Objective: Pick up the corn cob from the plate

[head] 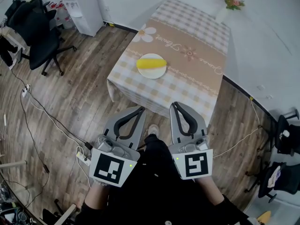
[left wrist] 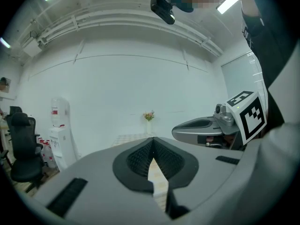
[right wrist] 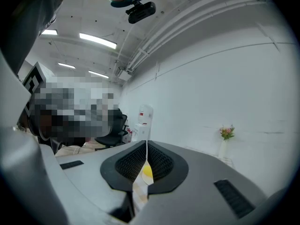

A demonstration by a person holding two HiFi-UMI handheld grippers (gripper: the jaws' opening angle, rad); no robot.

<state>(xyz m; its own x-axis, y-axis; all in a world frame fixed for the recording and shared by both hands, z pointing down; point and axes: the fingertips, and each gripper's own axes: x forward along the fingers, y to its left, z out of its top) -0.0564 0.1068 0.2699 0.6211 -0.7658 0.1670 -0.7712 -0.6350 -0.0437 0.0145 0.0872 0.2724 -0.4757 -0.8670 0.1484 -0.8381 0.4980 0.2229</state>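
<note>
Both of your grippers have their jaws pressed together, with nothing between them. Your left gripper [head: 139, 109] and your right gripper [head: 174, 105] sit side by side in front of you and point toward the worktop [head: 197, 29]. In the head view their tips show just short of its near edge, over the wooden floor [head: 70, 102]. In each gripper view the two dark pads meet at the tip, leaving only a thin slit lower down.

The corn cob [head: 151, 63] is well ahead of your jaws. It lies on its side across the far half of the white plate [head: 153, 73]. The plate stands on the checked tablecloth [head: 140, 86], close to the worktop's left edge and nearer its near-left corner than its far one. Through the slit of your right jaws a sliver of that yellow shows.

A vase of flowers [head: 228, 6] stands at the worktop's far right corner. Off to the left on the floor are a black office chair [head: 35, 36] and a white water dispenser [head: 84, 8]. A power strip [head: 83, 157] lies on the floor just beside your left gripper.
</note>
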